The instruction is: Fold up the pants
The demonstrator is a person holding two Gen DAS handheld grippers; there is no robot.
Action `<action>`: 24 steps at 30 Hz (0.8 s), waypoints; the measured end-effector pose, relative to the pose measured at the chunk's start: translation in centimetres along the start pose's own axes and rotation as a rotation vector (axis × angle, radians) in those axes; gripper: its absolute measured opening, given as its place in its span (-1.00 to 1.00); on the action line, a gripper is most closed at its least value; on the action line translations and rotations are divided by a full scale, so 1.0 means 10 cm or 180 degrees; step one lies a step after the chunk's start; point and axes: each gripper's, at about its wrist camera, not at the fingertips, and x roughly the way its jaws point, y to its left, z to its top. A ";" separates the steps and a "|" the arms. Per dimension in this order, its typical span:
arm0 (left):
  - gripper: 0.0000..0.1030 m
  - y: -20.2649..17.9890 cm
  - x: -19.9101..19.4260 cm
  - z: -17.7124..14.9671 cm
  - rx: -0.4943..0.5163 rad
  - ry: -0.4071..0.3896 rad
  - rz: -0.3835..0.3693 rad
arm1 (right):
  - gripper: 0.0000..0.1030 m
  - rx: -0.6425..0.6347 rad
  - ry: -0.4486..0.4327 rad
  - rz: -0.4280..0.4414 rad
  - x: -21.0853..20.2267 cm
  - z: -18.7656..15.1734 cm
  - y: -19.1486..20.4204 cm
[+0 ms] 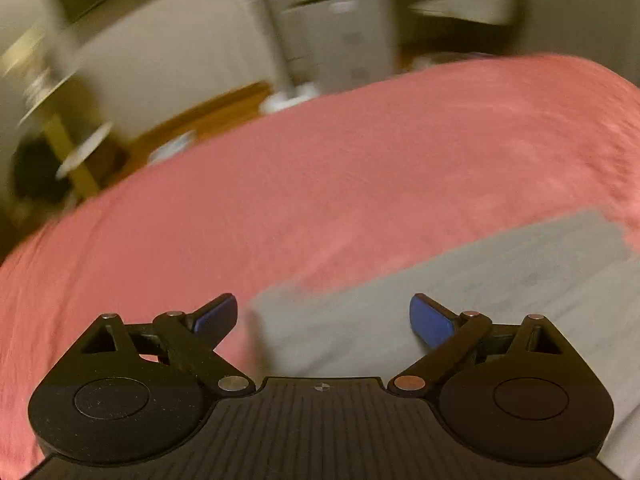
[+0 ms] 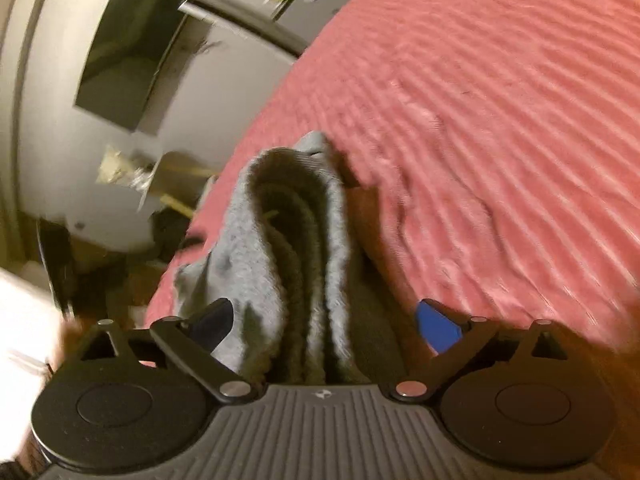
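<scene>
The grey pants lie flat on the pink bedspread at the lower right of the left wrist view. My left gripper is open and empty, its blue pads just above the near corner of the cloth. In the right wrist view the grey pants lie bunched in thick folds between the fingers. My right gripper stands wide open around that fold, without pinching it. Both views are blurred by motion.
The pink bedspread fills the right side of the right wrist view. Beyond the bed's edge stand white cabinets, a dark screen on the wall and clutter on a wooden floor.
</scene>
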 end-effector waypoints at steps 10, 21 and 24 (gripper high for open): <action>0.90 0.73 0.14 -0.86 -0.0630 0.0387 -0.0407 | 0.93 -0.0304 0.0277 0.0161 0.45 0.44 0.09; 0.89 0.75 -0.02 -0.77 -0.0319 0.0243 -0.0215 | 0.69 -0.0829 0.0509 -0.0002 0.52 0.31 0.29; 0.89 0.78 -0.11 -0.77 -0.0248 0.0161 -0.0277 | 0.51 -0.0896 0.0475 -0.0042 0.50 0.28 0.30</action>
